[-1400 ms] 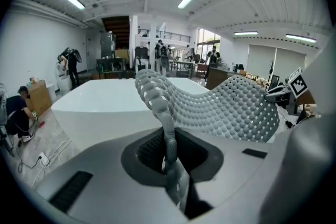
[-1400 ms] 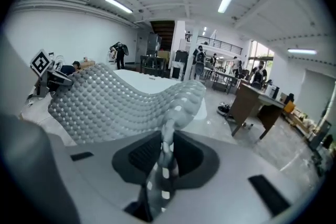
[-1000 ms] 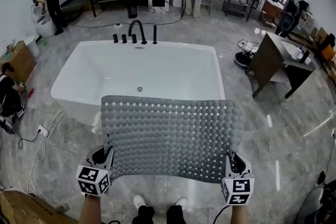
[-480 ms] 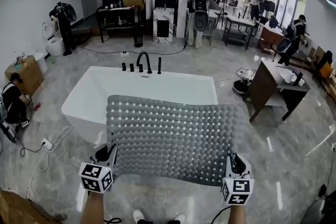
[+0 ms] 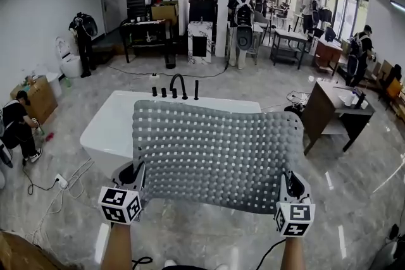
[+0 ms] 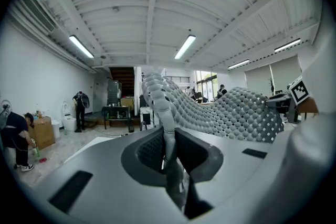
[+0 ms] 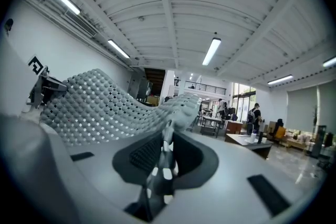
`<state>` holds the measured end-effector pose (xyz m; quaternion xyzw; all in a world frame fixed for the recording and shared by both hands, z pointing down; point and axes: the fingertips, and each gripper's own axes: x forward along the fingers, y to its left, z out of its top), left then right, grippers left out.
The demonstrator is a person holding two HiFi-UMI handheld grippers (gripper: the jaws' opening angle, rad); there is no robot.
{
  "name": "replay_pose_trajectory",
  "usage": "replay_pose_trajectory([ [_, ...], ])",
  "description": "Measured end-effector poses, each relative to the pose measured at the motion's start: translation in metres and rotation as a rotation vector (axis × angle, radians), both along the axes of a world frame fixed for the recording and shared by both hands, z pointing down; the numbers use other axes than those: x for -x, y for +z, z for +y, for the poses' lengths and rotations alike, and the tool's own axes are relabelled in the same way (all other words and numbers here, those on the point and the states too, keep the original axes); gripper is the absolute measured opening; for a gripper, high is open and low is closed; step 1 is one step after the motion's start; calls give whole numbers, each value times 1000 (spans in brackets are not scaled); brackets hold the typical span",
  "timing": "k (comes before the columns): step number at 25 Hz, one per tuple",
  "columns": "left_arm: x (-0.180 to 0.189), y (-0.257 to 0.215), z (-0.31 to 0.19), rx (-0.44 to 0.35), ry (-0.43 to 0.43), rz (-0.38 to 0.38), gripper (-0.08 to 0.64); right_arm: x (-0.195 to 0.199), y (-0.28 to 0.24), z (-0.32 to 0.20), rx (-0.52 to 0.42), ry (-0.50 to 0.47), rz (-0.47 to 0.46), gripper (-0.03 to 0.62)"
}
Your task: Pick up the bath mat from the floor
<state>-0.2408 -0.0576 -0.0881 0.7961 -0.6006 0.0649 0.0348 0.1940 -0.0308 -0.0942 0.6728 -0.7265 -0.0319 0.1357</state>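
A grey bath mat [image 5: 215, 155] with rows of bumps and small holes hangs stretched out flat in the air between my two grippers, off the floor. My left gripper [image 5: 135, 177] is shut on the mat's near left corner, and the mat's edge [image 6: 166, 128] runs pinched between its jaws in the left gripper view. My right gripper [image 5: 289, 185] is shut on the near right corner, with the mat [image 7: 167, 136] squeezed between its jaws. Both grippers point about level. The mat covers most of the white bathtub [image 5: 104, 129] behind it.
A black faucet [image 5: 178, 84] stands on the tub's far rim. A dark wooden desk [image 5: 332, 109] is at the right. A person [image 5: 18, 123] crouches at the left by a cardboard box [image 5: 42, 98]. Cables [image 5: 54, 183] lie on the marble floor. More people and tables fill the back.
Both grippers have risen together with the mat held between them. The mat now sits higher in the head view and hides more of the bathtub, and the view looks further across the room.
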Motion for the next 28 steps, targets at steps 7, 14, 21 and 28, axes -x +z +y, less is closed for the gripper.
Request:
replay_pose_trajectory([
  [7,1,-5,-1,-14,4,1,46,5,-8,-2,-21,1,8,71],
  [14,1,1,1,-13,17,10,46,8,-5,2,-19,-1,17,71],
  [21,2,-5,1,-16,21,19,46,10,-12,2,-26,-3,24,71],
  [28,6,-13,8,-41,35,23,46,16,-17,8,-39,-2,16,71],
])
